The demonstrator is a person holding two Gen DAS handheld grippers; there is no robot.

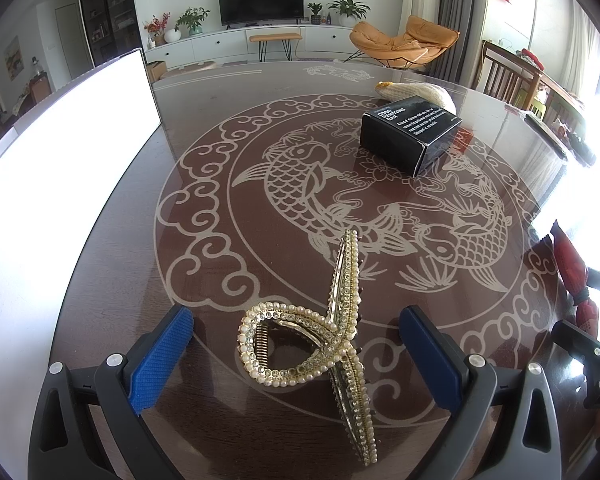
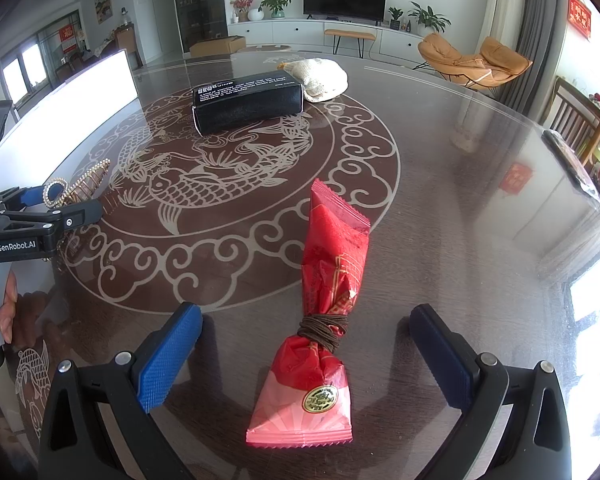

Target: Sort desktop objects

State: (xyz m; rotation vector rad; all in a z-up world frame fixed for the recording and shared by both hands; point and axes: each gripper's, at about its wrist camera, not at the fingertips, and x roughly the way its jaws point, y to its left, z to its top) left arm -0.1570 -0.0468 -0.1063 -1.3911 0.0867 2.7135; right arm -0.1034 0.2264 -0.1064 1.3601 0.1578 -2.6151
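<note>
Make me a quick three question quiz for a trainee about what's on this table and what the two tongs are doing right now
1. True or false: the left tongs are shut on the hair clip.
2. Which item lies between the right tongs? A) black box B) red packet C) white pouch
3. Fill in: the red packet is tied round the middle with brown ____.

Key
1. False. They are open, with the hair clip lying between them on the table.
2. B. The black box and white pouch sit at the far side.
3. Cord.
</note>
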